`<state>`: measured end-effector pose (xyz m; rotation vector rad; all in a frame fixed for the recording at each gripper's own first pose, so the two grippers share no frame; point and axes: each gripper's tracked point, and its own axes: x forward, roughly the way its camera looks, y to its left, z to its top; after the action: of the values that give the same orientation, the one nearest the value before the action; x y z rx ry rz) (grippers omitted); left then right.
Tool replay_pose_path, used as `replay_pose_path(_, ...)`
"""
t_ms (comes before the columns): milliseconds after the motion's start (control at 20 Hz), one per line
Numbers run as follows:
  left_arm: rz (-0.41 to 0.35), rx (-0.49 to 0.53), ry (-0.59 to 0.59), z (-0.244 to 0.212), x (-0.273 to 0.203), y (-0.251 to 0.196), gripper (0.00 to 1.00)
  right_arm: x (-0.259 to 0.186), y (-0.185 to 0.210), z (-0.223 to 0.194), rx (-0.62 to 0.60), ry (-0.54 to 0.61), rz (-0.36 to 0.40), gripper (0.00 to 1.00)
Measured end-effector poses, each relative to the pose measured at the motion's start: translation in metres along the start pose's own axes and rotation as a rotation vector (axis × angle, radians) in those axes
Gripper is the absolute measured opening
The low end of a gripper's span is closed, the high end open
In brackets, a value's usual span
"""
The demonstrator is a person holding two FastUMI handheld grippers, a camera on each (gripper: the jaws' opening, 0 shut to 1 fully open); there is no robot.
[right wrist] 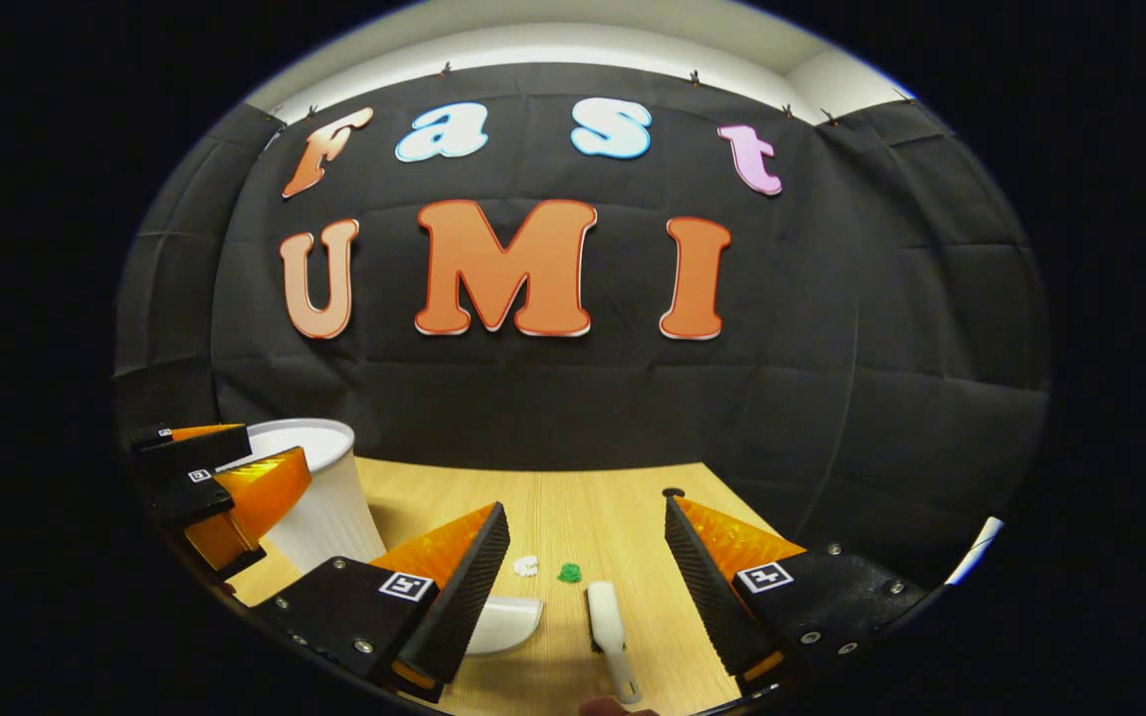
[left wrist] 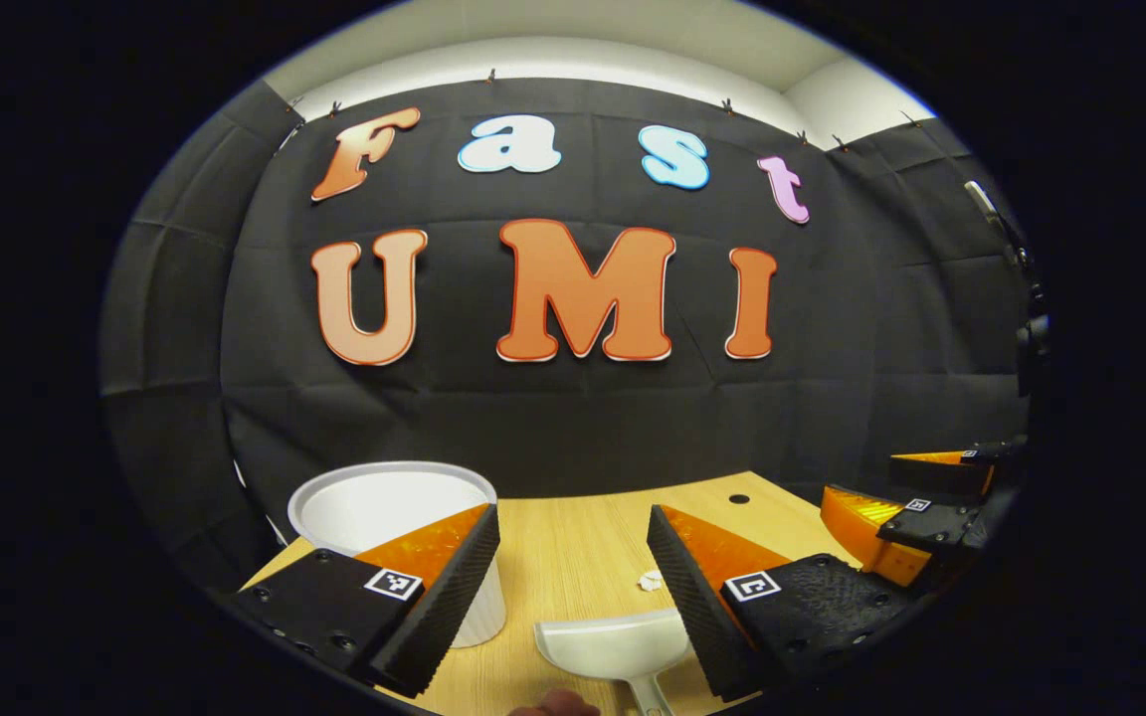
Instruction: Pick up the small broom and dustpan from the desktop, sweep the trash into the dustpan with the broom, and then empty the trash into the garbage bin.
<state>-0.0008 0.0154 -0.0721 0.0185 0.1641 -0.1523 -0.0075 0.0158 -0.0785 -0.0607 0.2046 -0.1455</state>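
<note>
Both grippers hovered level above the wooden desk [right wrist: 573, 507], jaws spread wide and empty. The left gripper [left wrist: 573, 587] hung over the dustpan [left wrist: 618, 646], near the garbage bin [left wrist: 389, 497]; the right gripper [right wrist: 588, 582] hung over the broom [right wrist: 608, 622], beside the dustpan.

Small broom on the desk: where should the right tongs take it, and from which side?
Grip the small broom by its slim handle, the near end, coming down from above with the right tongs open. It lies flat, lengthwise between the fingers, brush head pointing away toward the scraps, so closing across the handle probably suits best.
</note>
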Motion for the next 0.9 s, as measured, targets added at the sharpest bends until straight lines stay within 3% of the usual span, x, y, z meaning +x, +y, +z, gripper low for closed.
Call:
replay_pose_path(250,0.004,-0.030,0.125,-0.037,0.017,-0.022,0.95,0.030,-0.016,-0.035,0.041,0.136,0.058,0.95)
replay_pose_path(450,0.022,-0.111,0.305,-0.086,0.026,-0.048,0.94,0.052,-0.018,-0.099,0.004,0.343,0.151,0.95)
replay_pose_path(600,0.018,-0.165,0.523,-0.141,0.027,-0.066,0.95,0.046,-0.028,-0.150,0.004,0.504,0.237,0.95)
replay_pose_path(750,0.035,-0.208,0.796,-0.187,0.024,-0.079,0.96,0.057,-0.033,-0.183,-0.016,0.615,0.255,0.95)
replay_pose_path(900,0.042,-0.268,0.983,-0.214,-0.002,-0.083,0.98,0.066,-0.037,-0.213,-0.053,0.703,0.247,0.96)
